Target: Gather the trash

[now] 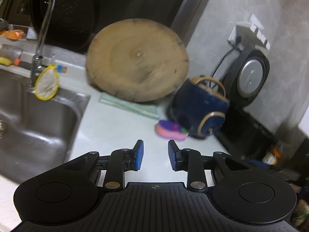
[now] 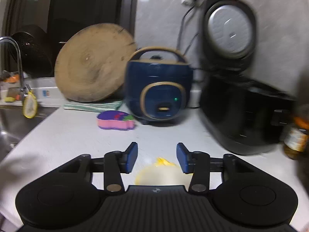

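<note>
A pale, yellow-edged scrap (image 2: 160, 174) lies on the white counter (image 2: 63, 135), low in the right wrist view. It sits just below and between the blue pads of my right gripper (image 2: 156, 157). The jaws stand apart and do not press on it; the gripper body hides its near side. In the left wrist view my left gripper (image 1: 155, 155) is open over the bare counter (image 1: 115, 127) with nothing between its pads. A pink and purple sponge (image 1: 170, 130) (image 2: 115, 120) lies ahead of both grippers.
A blue rice cooker (image 2: 160, 85) and a round wooden board (image 2: 92, 61) leaning on the wall stand at the back. A black appliance (image 2: 241, 116) and a jar (image 2: 295, 141) are at the right. The steel sink (image 1: 29, 119), faucet (image 1: 44, 29) and yellow strainer (image 1: 47, 83) are at the left.
</note>
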